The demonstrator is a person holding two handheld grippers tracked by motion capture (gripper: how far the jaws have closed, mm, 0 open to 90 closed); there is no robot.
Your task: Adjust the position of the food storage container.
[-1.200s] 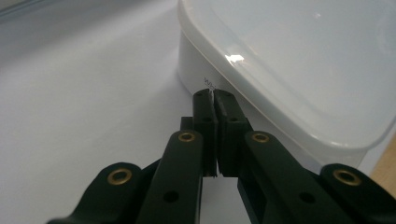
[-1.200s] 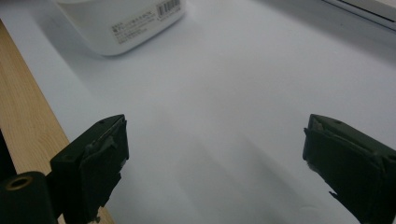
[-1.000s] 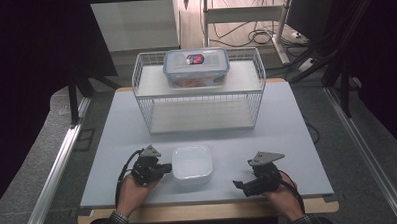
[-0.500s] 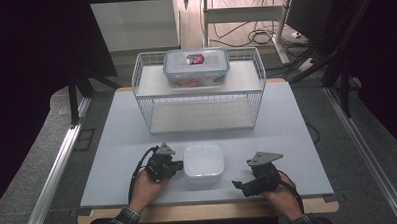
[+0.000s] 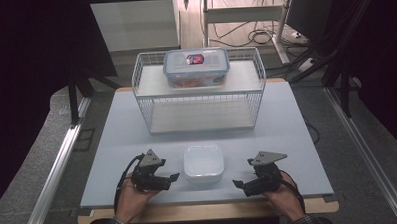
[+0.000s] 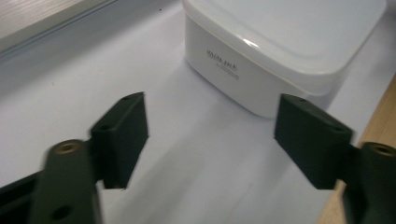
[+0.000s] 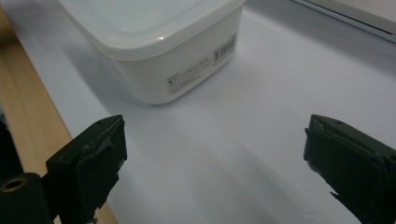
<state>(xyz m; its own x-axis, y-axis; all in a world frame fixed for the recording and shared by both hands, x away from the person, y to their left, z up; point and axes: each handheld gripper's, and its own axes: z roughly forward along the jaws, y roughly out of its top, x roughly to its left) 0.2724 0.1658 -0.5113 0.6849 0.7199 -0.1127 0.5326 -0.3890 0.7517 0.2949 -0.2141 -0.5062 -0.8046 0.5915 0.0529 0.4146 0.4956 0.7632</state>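
On the pale table [image 5: 112, 145], a white lidded box [image 5: 203, 163] sits at 6 o'clock between the left gripper [image 5: 172, 177] and right gripper [image 5: 241, 182], both spread empty, apparently approaching; next, closing on its sides.

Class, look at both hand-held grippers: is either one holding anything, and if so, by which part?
Nothing is held. The left hand-held gripper and right hand-held gripper are both open, flanking the white container without touching it.

Probably a lab: black curtains [image 5: 35, 72], floor cables [image 5: 264, 37].
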